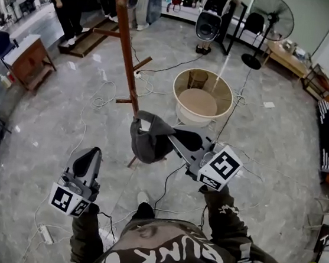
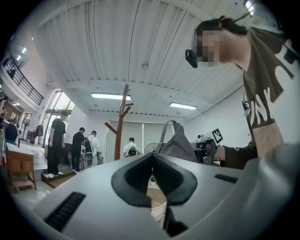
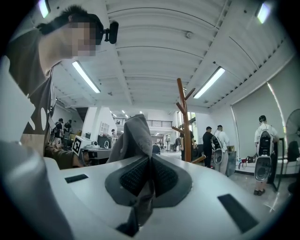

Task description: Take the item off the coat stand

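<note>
The grey bag (image 1: 147, 138) is held by the right gripper (image 1: 176, 136), whose jaws are closed on a fold of its cloth. The bag hangs at the tips of this gripper, low and just beside the lower part of the wooden coat stand (image 1: 125, 40), above the grey floor (image 1: 65, 116). Whether the cloth touches the pole cannot be told from the head view. The left gripper (image 1: 88, 155) is kept well apart from the bag, lower and to the left; its jaws are pressed together and nothing is between them.

In the right gripper view, the pinched cloth is seen going down between the pads of the right gripper (image 3: 149, 161), and the bag (image 3: 131, 136) rises over them, with the coat stand (image 3: 183, 117) behind. In the left gripper view, a strap loop on top of the bag (image 2: 180, 143) is shown, and the bag is seen clear of the coat stand (image 2: 121, 122). Only in the head view a round tub (image 1: 182, 109) is seen behind the bag.
</note>
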Available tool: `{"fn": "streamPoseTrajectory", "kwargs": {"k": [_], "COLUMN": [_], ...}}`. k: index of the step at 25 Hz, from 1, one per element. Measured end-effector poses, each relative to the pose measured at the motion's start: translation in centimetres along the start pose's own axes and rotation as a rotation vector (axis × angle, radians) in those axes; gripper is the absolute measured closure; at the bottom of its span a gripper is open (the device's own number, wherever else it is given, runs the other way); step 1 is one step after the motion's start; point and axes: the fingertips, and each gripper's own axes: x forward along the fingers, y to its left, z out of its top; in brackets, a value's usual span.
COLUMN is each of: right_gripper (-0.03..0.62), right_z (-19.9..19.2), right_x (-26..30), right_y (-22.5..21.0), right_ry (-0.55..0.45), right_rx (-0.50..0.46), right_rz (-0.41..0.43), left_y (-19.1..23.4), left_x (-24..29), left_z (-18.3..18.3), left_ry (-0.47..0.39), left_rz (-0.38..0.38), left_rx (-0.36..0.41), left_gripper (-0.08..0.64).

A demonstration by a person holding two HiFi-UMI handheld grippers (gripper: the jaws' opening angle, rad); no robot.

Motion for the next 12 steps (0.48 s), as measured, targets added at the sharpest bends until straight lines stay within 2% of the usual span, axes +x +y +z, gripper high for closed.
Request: {"fn": "streamPoseTrajectory", "kwargs": {"k": [7,12], "right_gripper": [0.578,0.578], "right_z": [-0.7,-0.6], "right_x": [-8.4,-12.5], "right_y": [5.3,8.3], "right_ry": [-0.009,-0.015], "right_rx": [0.027,0.052], "right_rz": [0.079,0.113], "left_y": [-11.1,-16.6], "left_x": [-3.5,-5.4], "left_z": [0.3,1.7], "left_ry": [0.032,0.052], "left_rz": [0.051,0.068], "left_rx": [0.021,0.043], "left_gripper": [0.555,0.555]}}
